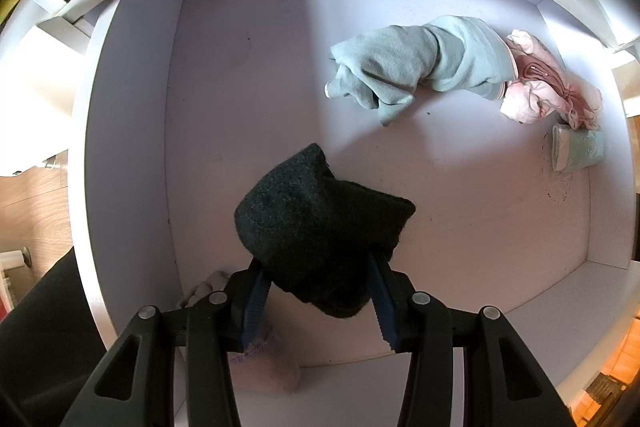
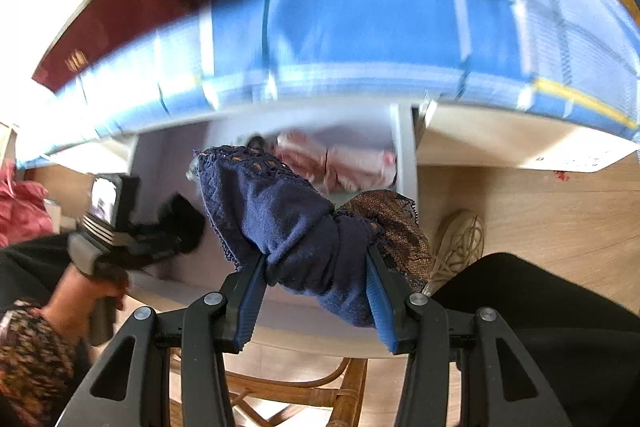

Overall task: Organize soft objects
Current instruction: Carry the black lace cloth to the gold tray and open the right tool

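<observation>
1. Clamped between the blue pads of the left gripper was a dark green-black woolly item, bunched up and bulging out past the fingertips; whether it was a sock or a hat could not be told.
2. That gripper pointed down into a white drawer, over its near left part.
3. On the drawer floor toward the far right lay a crumpled pale mint-green garment, touching a pink and white bundle pushed against the right wall.
4. Just below the pink bundle, also by the right wall, sat a small rolled mint-green piece.
5. Partly hidden under the left gripper's fingers lay a pale grey-lilac sock near the front edge of the drawer.
6. Pinched in the right gripper was a navy blue fabric item with lace trim, gathered at the middle and spilling out on both sides of the pads; a brownish lace part hung to the right.
7. From the right wrist view, the person's left hand in a patterned sleeve held the other gripper at the drawer.
8. Above the drawer spread a blue checked cloth, blurred, with a dark red book on it.
9. On the wooden floor at right a beige laced shoe showed beside a black-clad leg.
</observation>
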Tool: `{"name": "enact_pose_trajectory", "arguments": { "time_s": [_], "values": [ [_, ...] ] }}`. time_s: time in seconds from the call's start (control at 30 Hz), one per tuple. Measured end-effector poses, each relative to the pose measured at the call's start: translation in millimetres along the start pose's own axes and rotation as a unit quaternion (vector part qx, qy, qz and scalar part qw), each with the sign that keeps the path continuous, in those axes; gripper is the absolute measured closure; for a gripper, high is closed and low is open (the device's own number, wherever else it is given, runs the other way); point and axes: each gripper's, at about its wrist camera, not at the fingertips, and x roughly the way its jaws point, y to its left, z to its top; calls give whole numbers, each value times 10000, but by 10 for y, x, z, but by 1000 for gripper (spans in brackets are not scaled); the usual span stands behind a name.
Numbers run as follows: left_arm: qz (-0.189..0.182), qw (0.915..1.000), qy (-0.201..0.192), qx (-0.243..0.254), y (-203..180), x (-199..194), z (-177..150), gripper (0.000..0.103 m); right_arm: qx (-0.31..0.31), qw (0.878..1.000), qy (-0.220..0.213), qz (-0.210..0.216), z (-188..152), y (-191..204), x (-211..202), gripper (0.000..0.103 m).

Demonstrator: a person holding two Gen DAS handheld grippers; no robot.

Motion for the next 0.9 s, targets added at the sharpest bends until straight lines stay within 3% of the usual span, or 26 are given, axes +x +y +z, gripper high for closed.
{"name": "enact_pose_trajectory", "arguments": {
  "time_s": [0.5, 0.7, 0.9],
  "values": [
    [-9, 10000, 2, 1, -24, 39, 19, 56, -113, 9946, -1032, 80, 716, 70, -1203, 55],
    [-28, 10000, 7, -20, -29, 22, 24, 55, -402, 9895, -1385, -123, 1245, 375, -1461, 55],
    [-49, 10000, 12, -32, -41, 10, 29, 55, -603, 9869, -1475, -252, 1711, 666, -1508, 55]
  ]
}}
